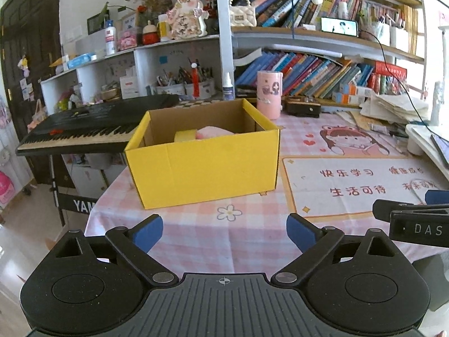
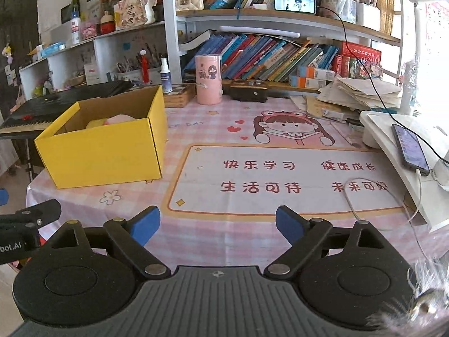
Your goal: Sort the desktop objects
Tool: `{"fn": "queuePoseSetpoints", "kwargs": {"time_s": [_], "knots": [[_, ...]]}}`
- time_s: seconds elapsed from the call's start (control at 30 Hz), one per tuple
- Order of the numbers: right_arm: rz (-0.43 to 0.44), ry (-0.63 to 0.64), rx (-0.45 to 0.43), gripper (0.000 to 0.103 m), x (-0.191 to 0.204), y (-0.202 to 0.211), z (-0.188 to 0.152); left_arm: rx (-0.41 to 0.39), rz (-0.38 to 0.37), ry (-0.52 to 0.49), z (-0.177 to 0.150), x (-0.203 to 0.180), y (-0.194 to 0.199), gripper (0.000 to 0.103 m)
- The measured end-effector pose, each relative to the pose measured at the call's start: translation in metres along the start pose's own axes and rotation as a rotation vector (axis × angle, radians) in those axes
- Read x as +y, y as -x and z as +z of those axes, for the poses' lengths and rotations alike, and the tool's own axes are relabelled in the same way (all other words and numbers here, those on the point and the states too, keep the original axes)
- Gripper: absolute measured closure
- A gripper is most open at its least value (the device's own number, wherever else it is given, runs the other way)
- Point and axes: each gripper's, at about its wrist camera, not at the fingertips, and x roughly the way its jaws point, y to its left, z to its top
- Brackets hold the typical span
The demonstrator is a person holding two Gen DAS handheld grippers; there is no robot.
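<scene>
Sitting on the pink checked tablecloth (image 1: 196, 241), the yellow box (image 1: 204, 165) fills the middle of the left wrist view and lies at mid left in the right wrist view (image 2: 103, 151). It is open at the top, and 2 things show over its near wall: a yellow tape roll (image 1: 185, 135) and a pink soft object (image 1: 214, 132) just beside it.

Below the box in the left wrist view, the left gripper (image 1: 224, 231) has its jaws spread wide, with only tablecloth between the blue pads (image 1: 148, 231). The right gripper (image 2: 217, 226) stands wide too, with nothing between its pads, over the lower edge of the desk mat (image 2: 280, 179) with red Chinese print. Part of the right gripper shows at the right edge of the left wrist view.

Behind the box, a pink cylinder (image 1: 269, 94) and a small spray bottle (image 1: 228, 87) stand at the table's back edge. A black keyboard (image 1: 84, 126) lies to the left of the box, off the table. Shelves of books (image 1: 308, 75) fill the upper right. In the right wrist view a phone (image 2: 411, 148) rests on a white stand (image 2: 376, 129) at the right edge, with a cable running to it.
</scene>
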Motion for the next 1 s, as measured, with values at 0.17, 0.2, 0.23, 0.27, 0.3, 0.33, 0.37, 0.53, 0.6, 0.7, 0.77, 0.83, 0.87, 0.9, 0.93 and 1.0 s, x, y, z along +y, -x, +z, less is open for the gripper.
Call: {"fn": "queuePoseSetpoints", "kwargs": {"time_s": [0.17,0.2,0.23,0.27,0.3,0.33,0.37,0.53,0.6,0.7,0.77,0.83,0.87,0.9,0.93,1.0], "knots": [[0.015,0.024,0.005,0.012,0.001,-0.0006,-0.0004,0.004,-0.007,0.008,0.001,-0.0031,-0.002,0.006],[0.018,0.03,0.004,0.009,0.0014,-0.0001,-0.0007,0.004,-0.013,0.01,0.0012,-0.0036,-0.0026,0.006],[0.021,0.034,0.002,0.008,0.0016,0.0006,-0.0011,0.006,-0.016,0.01,0.0014,-0.0045,-0.0029,0.006],[0.023,0.038,0.002,0.008,0.0018,0.0012,-0.0014,0.008,-0.017,0.009,0.0022,-0.0058,-0.0037,0.006],[0.024,0.04,0.003,0.008,0.0019,0.0013,-0.0014,0.011,-0.019,0.008,0.0022,-0.0065,-0.0043,0.006],[0.024,0.042,0.004,0.008,0.0018,0.0013,-0.0014,0.014,-0.022,0.008,0.0021,-0.007,-0.0049,0.006],[0.023,0.043,0.005,0.008,0.0016,0.0014,-0.0015,0.017,-0.023,0.009,0.0022,-0.0072,-0.0055,0.006],[0.015,0.038,0.017,0.006,0.0006,0.002,-0.0029,0.027,-0.03,0.008,0.002,-0.0067,-0.0068,0.006],[0.011,0.037,0.022,0.006,0.0014,0.0024,-0.0039,0.032,-0.037,0.003,0.0019,-0.0078,-0.0072,0.006],[0.008,0.039,0.023,0.006,0.0027,0.0031,-0.0044,0.032,-0.047,-0.008,0.001,-0.0093,-0.0064,0.006],[0.007,0.039,0.023,0.006,0.0025,0.0031,-0.0043,0.032,-0.048,-0.009,0.0007,-0.0092,-0.006,0.006],[0.002,0.037,0.022,0.006,0.003,0.0039,-0.0045,0.036,-0.056,-0.004,0.0006,-0.0077,-0.0063,0.006],[0.0,0.036,0.021,0.006,0.0031,0.0043,-0.0045,0.038,-0.056,-0.003,0.0006,-0.0072,-0.0064,0.006],[-0.001,0.034,0.022,0.005,0.003,0.0047,-0.0046,0.041,-0.054,-0.005,0.0008,-0.0073,-0.007,0.006],[-0.001,0.031,0.021,0.005,0.0028,0.0052,-0.0047,0.044,-0.051,-0.007,0.0011,-0.0078,-0.0074,0.006],[-0.003,0.029,0.021,0.005,0.0031,0.0064,-0.0045,0.045,-0.046,-0.013,0.001,-0.0085,-0.0072,0.006]]}}
